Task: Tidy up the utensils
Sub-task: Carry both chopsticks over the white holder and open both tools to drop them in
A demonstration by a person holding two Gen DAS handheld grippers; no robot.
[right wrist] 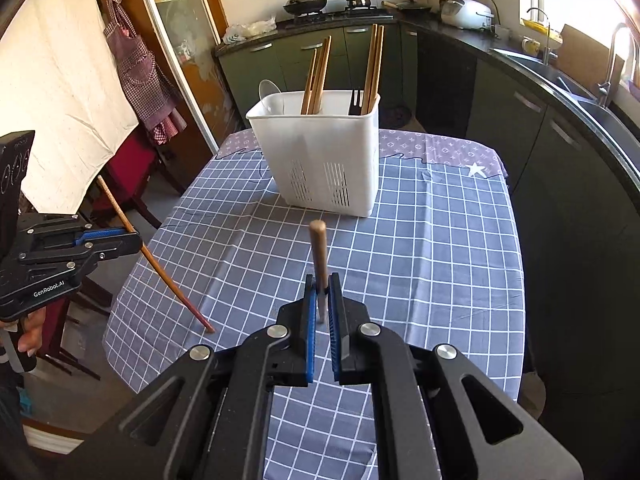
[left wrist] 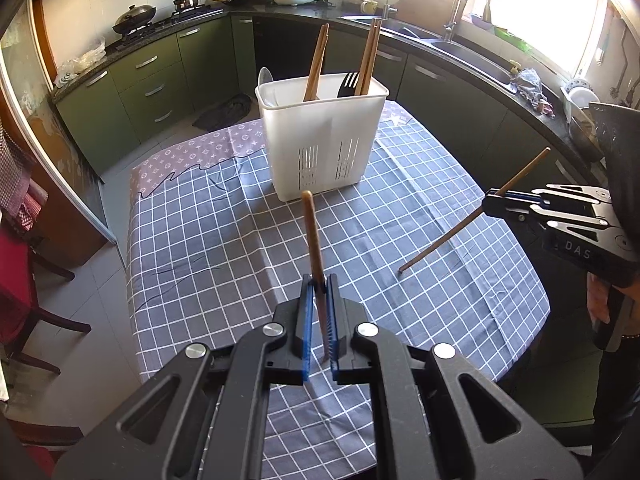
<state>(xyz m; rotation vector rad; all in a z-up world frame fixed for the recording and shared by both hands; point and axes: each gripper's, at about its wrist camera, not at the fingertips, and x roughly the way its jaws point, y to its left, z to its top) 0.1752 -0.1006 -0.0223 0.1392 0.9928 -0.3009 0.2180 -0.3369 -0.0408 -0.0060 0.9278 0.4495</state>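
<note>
A white utensil holder (left wrist: 322, 136) stands at the far end of the checked tablecloth (left wrist: 224, 240); it also shows in the right wrist view (right wrist: 320, 156). It holds several wooden chopsticks (left wrist: 316, 64), a black slotted utensil (left wrist: 349, 84) and a clear spoon (left wrist: 265, 76). My left gripper (left wrist: 320, 284) is shut on a wooden chopstick (left wrist: 312, 236) pointing toward the holder. My right gripper (right wrist: 322, 280) is shut on another wooden chopstick (right wrist: 319, 252). Each gripper shows in the other's view, holding its chopstick tilted with the tip near the cloth (left wrist: 472, 228) (right wrist: 156, 264).
Green kitchen cabinets (left wrist: 160, 80) and a dark counter with sink (left wrist: 460, 48) curve behind the table. A stove with pots (left wrist: 136, 20) is at the back left. A red chair (left wrist: 20, 280) stands left of the table. An apron (right wrist: 140, 68) hangs on the door.
</note>
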